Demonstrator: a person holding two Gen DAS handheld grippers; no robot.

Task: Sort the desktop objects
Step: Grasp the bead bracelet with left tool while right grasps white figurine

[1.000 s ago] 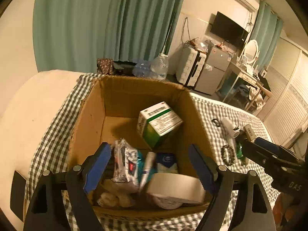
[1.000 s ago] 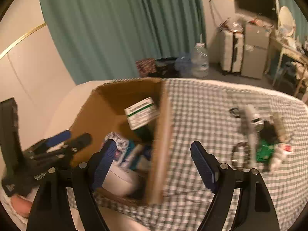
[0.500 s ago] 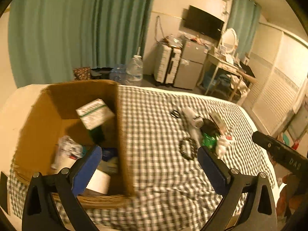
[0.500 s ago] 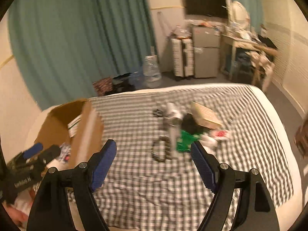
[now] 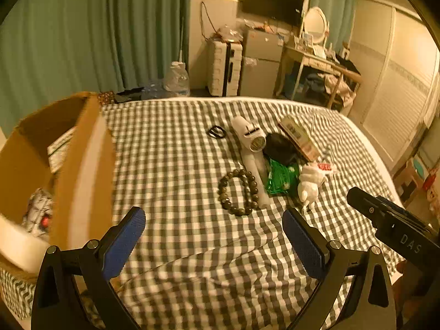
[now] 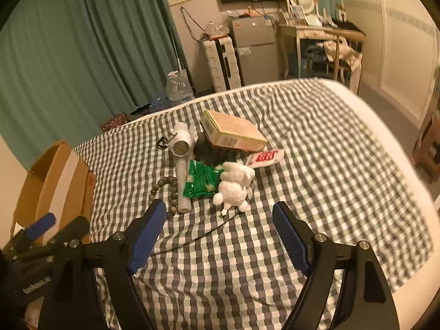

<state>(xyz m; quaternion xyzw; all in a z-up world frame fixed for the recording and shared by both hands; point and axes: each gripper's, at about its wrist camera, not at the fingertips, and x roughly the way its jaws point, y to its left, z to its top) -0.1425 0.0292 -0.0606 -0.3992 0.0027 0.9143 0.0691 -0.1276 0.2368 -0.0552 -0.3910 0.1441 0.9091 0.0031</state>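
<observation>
A pile of small objects lies on the checked cloth: a bead bracelet, a white tube device, a green packet, a white plush toy, a flat box, a black hair tie. An open cardboard box at the left holds several items. My left gripper is open and empty, short of the bracelet. My right gripper is open and empty, just before the plush toy and green packet. The flat box lies behind them.
A red-and-white sachet lies right of the plush toy. A thin dark cord runs across the cloth. The right gripper's body shows at the right of the left wrist view. A water jug, suitcase and desk stand beyond the bed.
Both grippers have swung right, away from the cardboard box and toward the pile of objects. Both stay open and empty.
</observation>
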